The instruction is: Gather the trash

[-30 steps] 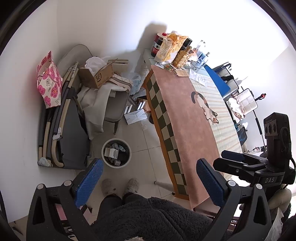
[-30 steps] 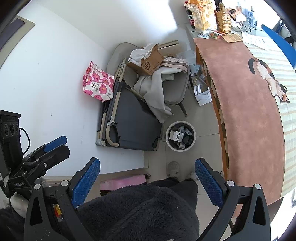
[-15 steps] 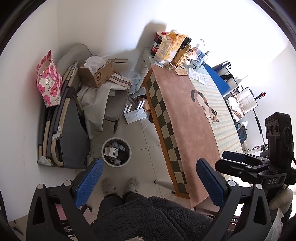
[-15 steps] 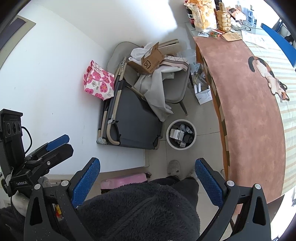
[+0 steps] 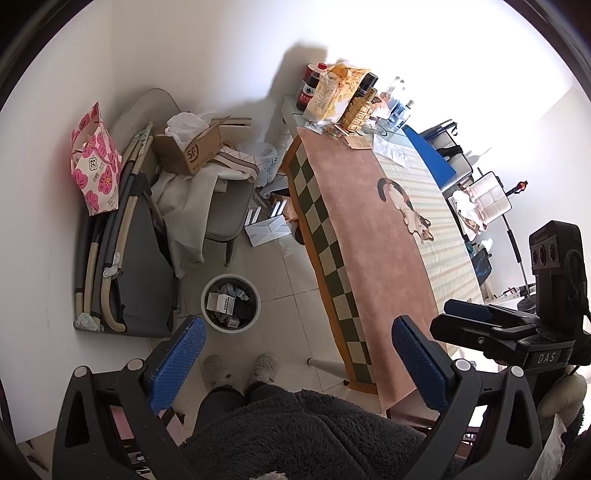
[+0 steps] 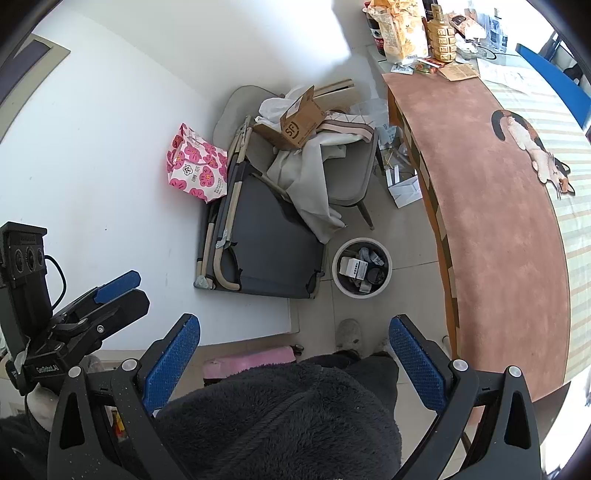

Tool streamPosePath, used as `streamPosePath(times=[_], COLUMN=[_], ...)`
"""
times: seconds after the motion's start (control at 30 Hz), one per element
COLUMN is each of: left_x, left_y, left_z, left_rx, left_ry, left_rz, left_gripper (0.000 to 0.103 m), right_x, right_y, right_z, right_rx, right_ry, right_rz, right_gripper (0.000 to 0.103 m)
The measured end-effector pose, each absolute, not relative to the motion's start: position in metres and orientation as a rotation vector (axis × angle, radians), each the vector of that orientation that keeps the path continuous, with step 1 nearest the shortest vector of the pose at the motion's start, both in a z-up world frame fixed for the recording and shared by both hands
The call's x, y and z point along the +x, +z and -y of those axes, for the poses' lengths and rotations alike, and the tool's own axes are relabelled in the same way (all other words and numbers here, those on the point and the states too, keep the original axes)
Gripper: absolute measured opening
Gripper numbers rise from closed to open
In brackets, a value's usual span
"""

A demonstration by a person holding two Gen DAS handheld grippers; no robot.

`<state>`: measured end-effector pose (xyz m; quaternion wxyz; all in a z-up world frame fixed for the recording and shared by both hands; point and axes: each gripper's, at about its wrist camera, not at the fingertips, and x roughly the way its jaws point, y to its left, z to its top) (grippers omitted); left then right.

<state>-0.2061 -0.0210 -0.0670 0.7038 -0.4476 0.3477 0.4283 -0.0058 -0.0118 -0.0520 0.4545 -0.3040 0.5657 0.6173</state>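
A white trash bin stands on the tiled floor beside the table, holding several boxes and wrappers. At the table's far end lie a crumpled yellow snack bag, wrappers and paper scraps. My left gripper is open and empty, held high over the person's lap, and appears side-on in the right wrist view. My right gripper is likewise open and empty. It hangs over the table's near corner in the left wrist view.
A long table with a pink cloth and cat print runs along the right. A grey chair piled with cloth and a cardboard box, a folded cot and a pink flowered bag stand against the wall. The person's slippered feet are near the bin.
Hardly anything differs. Both grippers stay open and empty, and the views have drifted only slightly.
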Motion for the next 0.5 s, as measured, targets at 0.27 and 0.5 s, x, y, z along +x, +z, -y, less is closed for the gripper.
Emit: streamPosePath(times=[0.27, 0.5], left_x=[-0.2056, -0.2035], left_y=[-0.067, -0.0664], left_z=[0.0218, 0.0209], left_rx=[-0.997, -0.992], left_ry=[0.955, 0.95], left_rz=[-0.771, -0.775], left_gripper=[0.103, 0.103], right_x=[-0.0055, -0.0061], right_y=[-0.0513, -0.051], right_z=[0.0122, 0.0125], right_rx=[-0.749, -0.747], right_ry=[1.522, 1.521], right_rz=[-1.402, -1.402], right_gripper=[0.103, 0.103])
